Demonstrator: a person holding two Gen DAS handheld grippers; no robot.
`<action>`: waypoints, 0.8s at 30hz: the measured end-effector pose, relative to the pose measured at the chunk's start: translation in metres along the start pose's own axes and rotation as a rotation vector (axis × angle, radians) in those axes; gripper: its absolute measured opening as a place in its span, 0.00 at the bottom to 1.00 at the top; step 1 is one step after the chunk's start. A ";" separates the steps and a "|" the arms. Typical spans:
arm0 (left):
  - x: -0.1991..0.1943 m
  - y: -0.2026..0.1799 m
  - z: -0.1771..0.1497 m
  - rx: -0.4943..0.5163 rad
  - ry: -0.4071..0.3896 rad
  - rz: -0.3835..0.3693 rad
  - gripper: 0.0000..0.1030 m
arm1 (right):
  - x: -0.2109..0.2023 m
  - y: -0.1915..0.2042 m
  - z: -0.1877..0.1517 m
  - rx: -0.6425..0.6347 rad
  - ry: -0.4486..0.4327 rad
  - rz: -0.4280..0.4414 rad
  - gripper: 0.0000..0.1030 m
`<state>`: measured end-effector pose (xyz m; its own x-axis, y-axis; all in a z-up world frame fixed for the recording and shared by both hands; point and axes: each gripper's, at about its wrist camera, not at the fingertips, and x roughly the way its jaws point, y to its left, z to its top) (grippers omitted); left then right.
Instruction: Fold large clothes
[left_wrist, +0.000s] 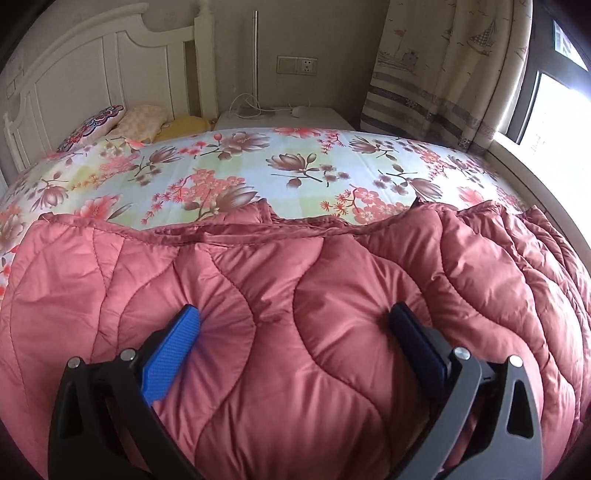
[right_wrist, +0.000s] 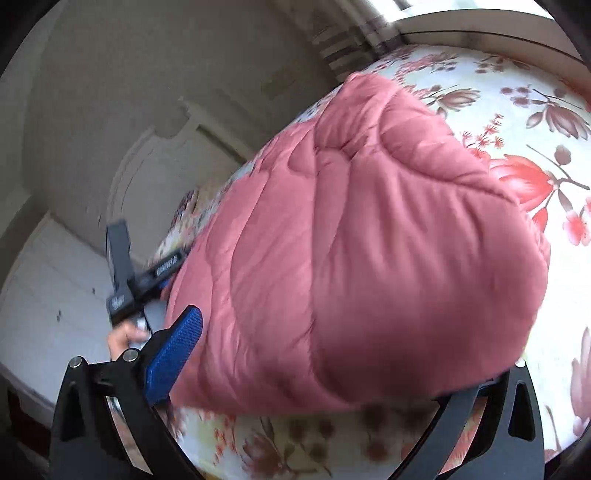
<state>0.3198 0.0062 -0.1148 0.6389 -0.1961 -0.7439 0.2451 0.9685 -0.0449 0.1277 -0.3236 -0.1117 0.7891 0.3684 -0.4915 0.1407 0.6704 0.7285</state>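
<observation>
Left gripper (left_wrist: 295, 332) pads wide apart, pressed into pink quilted coat (left_wrist: 295, 295) at 6 o'clock on bed (left_wrist: 258, 166). Right gripper (right_wrist: 332, 350) wide around bunched end; grip uncertain. Close both fully, lift evenly.

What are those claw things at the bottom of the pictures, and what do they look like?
They are hand-held grippers. The left gripper has two curved black plastic arms with silver bolt heads and triangular cut-outs; each arm ends in a flat blue finger pad with a fine knobbly texture. The right gripper looks the same: black arms, silver bolts, blue textured pad. No cables or sleeves show.
</observation>
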 end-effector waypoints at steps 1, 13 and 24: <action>-0.002 0.001 0.000 -0.004 -0.001 -0.001 0.98 | 0.006 0.001 0.005 0.037 -0.030 -0.001 0.96; -0.013 -0.021 0.001 0.066 -0.049 0.104 0.98 | -0.017 0.002 0.020 -0.037 -0.180 0.203 0.34; -0.015 -0.098 -0.005 0.187 -0.125 0.143 0.98 | -0.079 0.055 0.023 -0.285 -0.329 0.156 0.34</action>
<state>0.2824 -0.0854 -0.1027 0.7592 -0.0880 -0.6448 0.2689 0.9447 0.1877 0.0869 -0.3299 -0.0219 0.9422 0.2860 -0.1748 -0.1288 0.7904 0.5989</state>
